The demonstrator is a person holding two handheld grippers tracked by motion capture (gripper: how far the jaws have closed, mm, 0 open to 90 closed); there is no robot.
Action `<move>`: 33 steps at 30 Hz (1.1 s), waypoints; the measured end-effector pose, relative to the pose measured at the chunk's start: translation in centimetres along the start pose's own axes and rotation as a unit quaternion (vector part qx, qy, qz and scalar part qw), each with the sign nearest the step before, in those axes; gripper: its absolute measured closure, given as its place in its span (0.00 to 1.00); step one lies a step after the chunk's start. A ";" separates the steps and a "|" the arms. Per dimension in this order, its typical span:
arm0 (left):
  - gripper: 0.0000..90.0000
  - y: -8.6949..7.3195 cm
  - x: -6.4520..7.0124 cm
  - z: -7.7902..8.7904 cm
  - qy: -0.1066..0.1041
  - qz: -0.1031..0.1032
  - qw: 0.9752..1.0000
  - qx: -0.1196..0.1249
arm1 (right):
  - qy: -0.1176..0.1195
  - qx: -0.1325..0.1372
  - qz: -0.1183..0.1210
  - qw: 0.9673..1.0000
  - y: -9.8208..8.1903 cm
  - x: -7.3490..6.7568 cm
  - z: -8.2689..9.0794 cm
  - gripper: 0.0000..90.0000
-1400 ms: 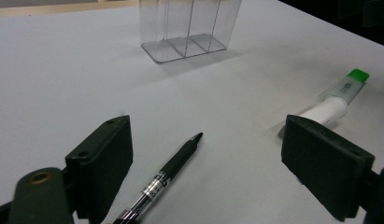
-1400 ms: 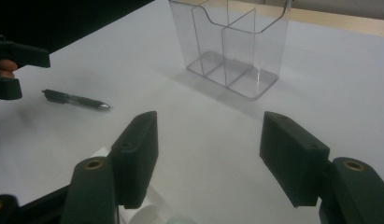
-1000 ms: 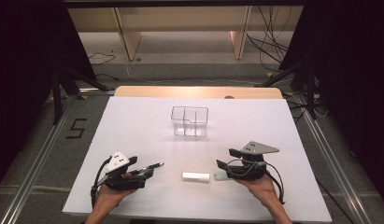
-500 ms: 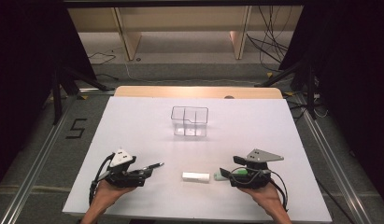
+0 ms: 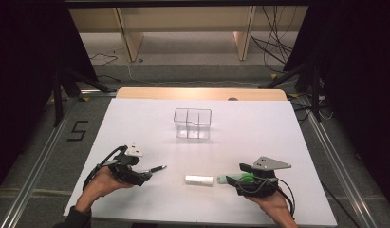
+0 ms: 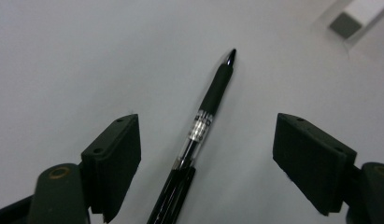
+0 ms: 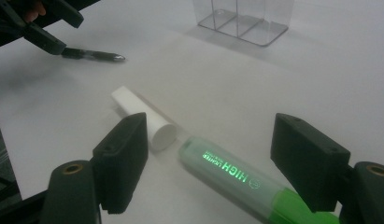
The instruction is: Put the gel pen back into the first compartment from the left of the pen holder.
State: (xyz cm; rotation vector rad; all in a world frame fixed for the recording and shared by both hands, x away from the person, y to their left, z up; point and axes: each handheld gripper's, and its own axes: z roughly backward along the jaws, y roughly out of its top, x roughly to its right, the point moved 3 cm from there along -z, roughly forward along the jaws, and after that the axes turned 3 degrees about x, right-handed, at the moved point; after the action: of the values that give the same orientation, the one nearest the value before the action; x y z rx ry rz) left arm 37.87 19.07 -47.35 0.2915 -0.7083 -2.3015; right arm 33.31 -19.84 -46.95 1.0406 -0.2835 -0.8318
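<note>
Between my left jaws a black pen (image 6: 209,112) lies on the white tabletop (image 5: 259,137), its tip pointing away from me and its barrel running back under my palm; those jaws stand apart with bare tabletop on either side of the pen, and neither pad touches it; they have just been closing a little, though nothing is gripped. On the high view my left gripper (image 5: 144,176) sits at the near left of the tabletop with the pen (image 5: 156,168) poking out ahead of it toward the middle; my left hand (image 5: 103,183) is wrapped round its body.

Between my right jaws lies a green highlighter (image 7: 236,175), flat on the tabletop, its pale cap end farthest from me; these jaws are also released, both pads clear of the highlighter. Just beyond its cap, end to end with it and nearly touching, lies a white cylinder (image 7: 143,119); on the high view that cylinder (image 5: 199,180) lies between my two grippers, just beside my right gripper (image 5: 230,179). Well beyond both pairs of jaws stands a clear divided box (image 5: 192,123), upright.
</note>
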 end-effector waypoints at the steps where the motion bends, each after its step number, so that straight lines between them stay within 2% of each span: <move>1: 0.28 0.0 0.0 0.0 0.000 0.000 1.000 0.000 | 0.000 0.000 0.000 1.000 0.0 0.0 0.0 0.32; 2: 0.29 0.1 -0.3 -0.1 0.005 -0.009 1.000 -0.015 | 0.001 0.001 0.002 1.000 0.0 0.0 0.1 0.32; 5: 0.34 0.2 -0.6 -0.3 0.000 -0.011 1.000 -0.029 | 0.000 0.001 0.001 1.000 -0.1 0.0 0.1 0.32; 6: 0.35 0.3 -0.8 -0.6 -0.003 -0.016 0.999 -0.046 | -0.001 0.002 0.000 1.000 -0.1 0.0 0.2 0.32; 7: 0.36 0.3 -0.8 -0.6 -0.003 -0.016 0.999 -0.046 | -0.001 0.002 0.000 1.000 -0.1 0.0 0.2 0.32; 8: 0.37 0.5 -1.0 -0.9 -0.004 -0.017 0.998 -0.060 | -0.001 0.000 0.000 1.000 -0.2 0.0 0.2 0.32; 11: 0.41 0.6 -1.0 -1.2 -0.007 -0.016 0.997 -0.070 | -0.002 0.000 0.000 1.000 -0.3 0.0 0.2 0.32; 14: 0.44 0.8 -1.2 -1.5 0.002 -0.029 0.995 -0.095 | -0.002 0.000 0.000 1.000 -0.4 0.1 0.2 0.32; 17: 0.49 0.9 -1.1 -1.5 -0.007 -0.027 0.995 -0.097 | -0.001 -0.001 -0.001 1.000 -0.4 0.0 0.3 0.32; 24: 0.57 0.8 -1.0 -2.2 -0.003 -0.050 0.991 -0.124 | 0.000 -0.004 0.001 1.000 -0.5 -0.1 0.2 0.32; 33: 0.63 1.0 -1.1 -2.7 -0.008 -0.060 0.990 -0.131 | 0.001 -0.006 0.002 1.000 -0.6 -0.1 0.1 0.32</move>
State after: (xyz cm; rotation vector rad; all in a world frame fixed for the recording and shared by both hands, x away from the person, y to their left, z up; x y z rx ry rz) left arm 40.26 18.18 -48.99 0.1978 -0.3980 -2.4796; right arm 32.91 -19.99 -47.36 1.0304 -0.2780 -0.8275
